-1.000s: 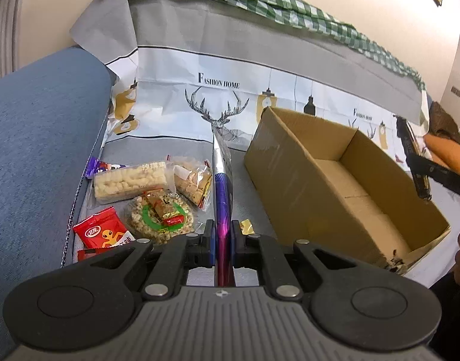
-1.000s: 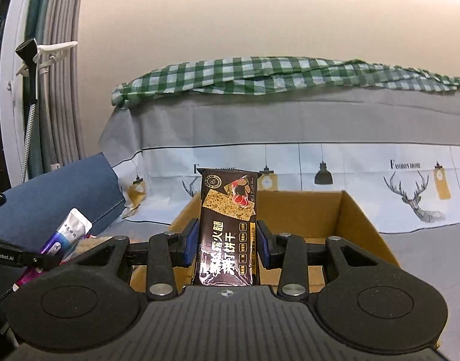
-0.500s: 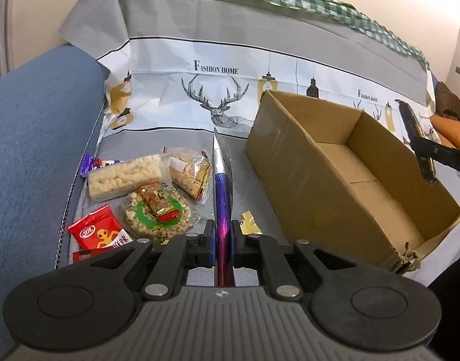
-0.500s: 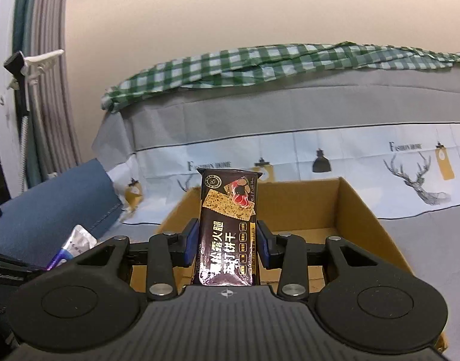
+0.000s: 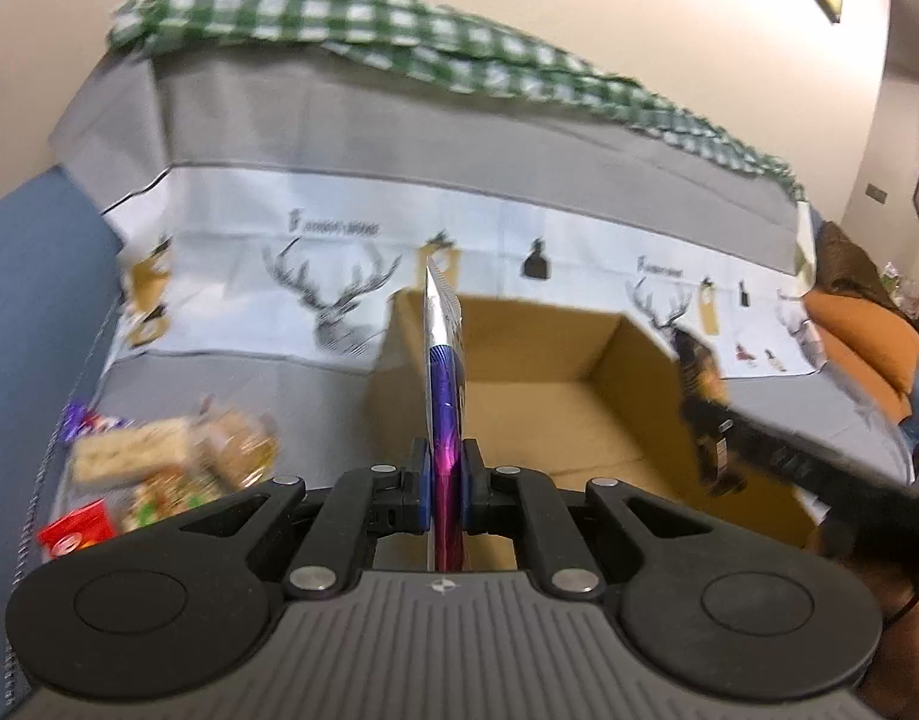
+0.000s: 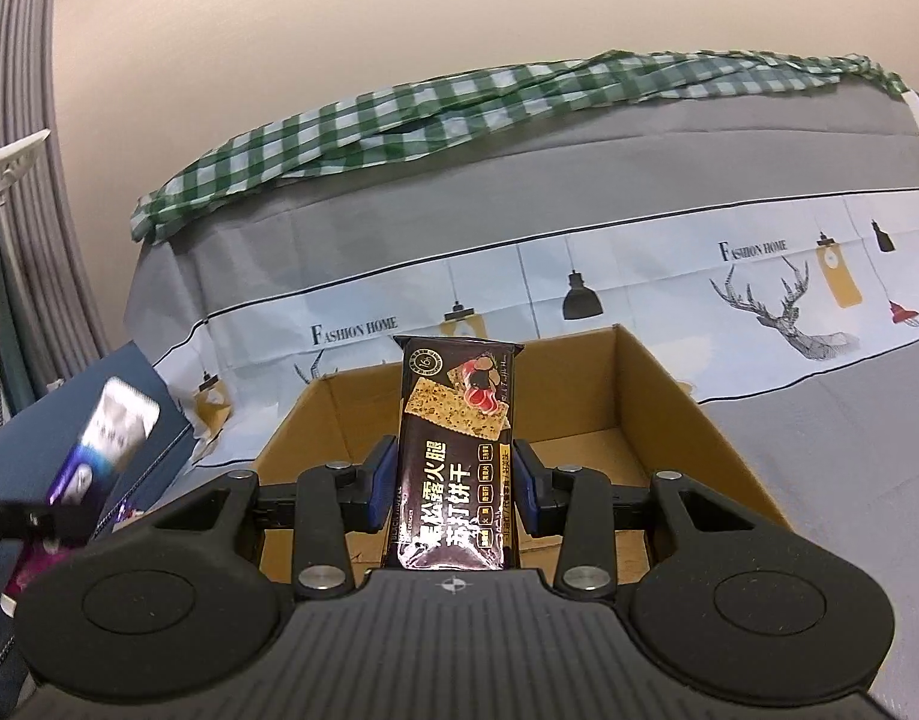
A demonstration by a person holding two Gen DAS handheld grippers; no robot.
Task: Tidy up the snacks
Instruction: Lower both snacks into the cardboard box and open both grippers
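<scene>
1. I swung the left hand-held gripper, clamped on a purple sachet, from the loose pile to over the cardboard box; drop comes next, I judge.
2. The right hand-held gripper grips one cracker pack above that box.
3. Count: one box, two packets held; the pile is too blurred to count.

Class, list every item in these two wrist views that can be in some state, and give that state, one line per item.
Left gripper: shut on the purple packet.
Purple packet: held edge-on, upright, in front of the box.
Right gripper: shut on the dark cracker packet.
Dark cracker packet: held upright, sealed, label facing the camera.
Cardboard box: open-topped; nothing visible inside.
Loose snacks: lying on the sofa seat, outside the box.
</scene>
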